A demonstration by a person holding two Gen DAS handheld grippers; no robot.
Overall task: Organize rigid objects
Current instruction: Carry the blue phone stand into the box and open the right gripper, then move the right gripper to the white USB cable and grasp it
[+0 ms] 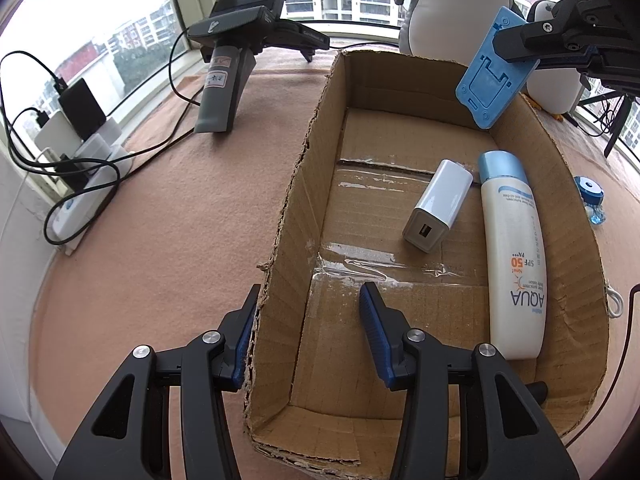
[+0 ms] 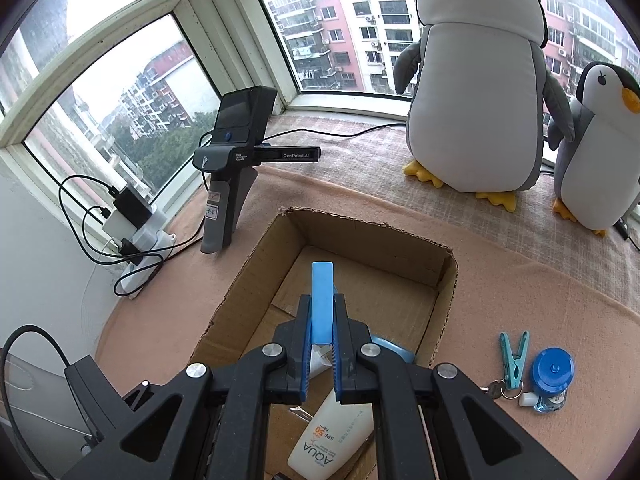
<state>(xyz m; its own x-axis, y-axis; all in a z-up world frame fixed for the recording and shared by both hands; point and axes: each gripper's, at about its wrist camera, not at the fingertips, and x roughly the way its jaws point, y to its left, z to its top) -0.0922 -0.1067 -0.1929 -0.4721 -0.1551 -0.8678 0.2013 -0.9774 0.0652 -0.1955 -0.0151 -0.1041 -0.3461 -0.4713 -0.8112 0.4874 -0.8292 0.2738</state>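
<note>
Pink-covered desk [image 1: 160, 220] carries the cardboard box [image 1: 316, 152], over whose far end my right hand-held gripper [image 2: 321, 354] pinches the blue stand [image 2: 322, 300], while my left hand-held gripper [image 1: 306, 344] gapes empty astride the near wall; released this high, I reckon it could bounce out.

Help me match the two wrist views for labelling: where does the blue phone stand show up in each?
Left wrist: blue phone stand upper right, held by the right gripper above the cardboard box.
Right wrist: centre, edge-on in that gripper.
Shared landmark: sunscreen bottle lying in the box.
</note>
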